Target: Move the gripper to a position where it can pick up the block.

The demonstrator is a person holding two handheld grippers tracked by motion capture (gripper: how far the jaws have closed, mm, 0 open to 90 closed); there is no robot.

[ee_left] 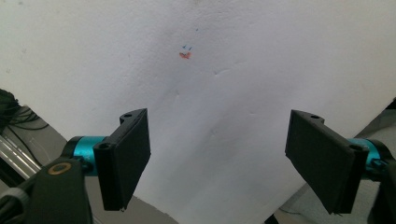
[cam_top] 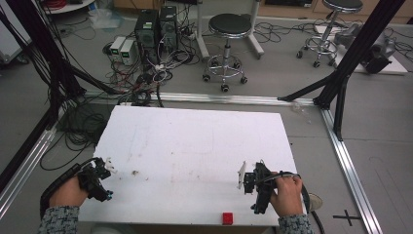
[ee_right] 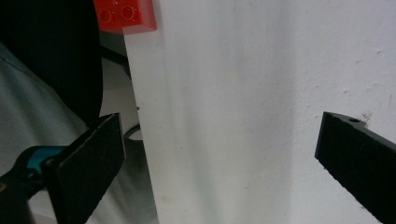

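Observation:
A small red brick (cam_top: 227,218) lies at the front edge of the white table (cam_top: 195,141). In the right gripper view the red brick (ee_right: 125,14) sits far ahead at the top left, on the table's edge (ee_right: 140,116). A hand holds my right gripper (cam_top: 251,190) over the front right of the table, and its jaws (ee_right: 224,163) stand wide open with nothing between them. At the front left corner, my left gripper (cam_top: 108,179) is also held by a hand. Its jaws (ee_left: 224,163) are wide open over bare table (ee_left: 233,93).
A small red and blue mark (ee_left: 185,53) and a faint stain (cam_top: 135,172) are on the tabletop. Beyond the table stand two stools (cam_top: 227,29), computer towers (cam_top: 156,29) and tangled cables (cam_top: 141,83). Black frame posts (cam_top: 350,58) and floor rails (cam_top: 350,165) flank the table.

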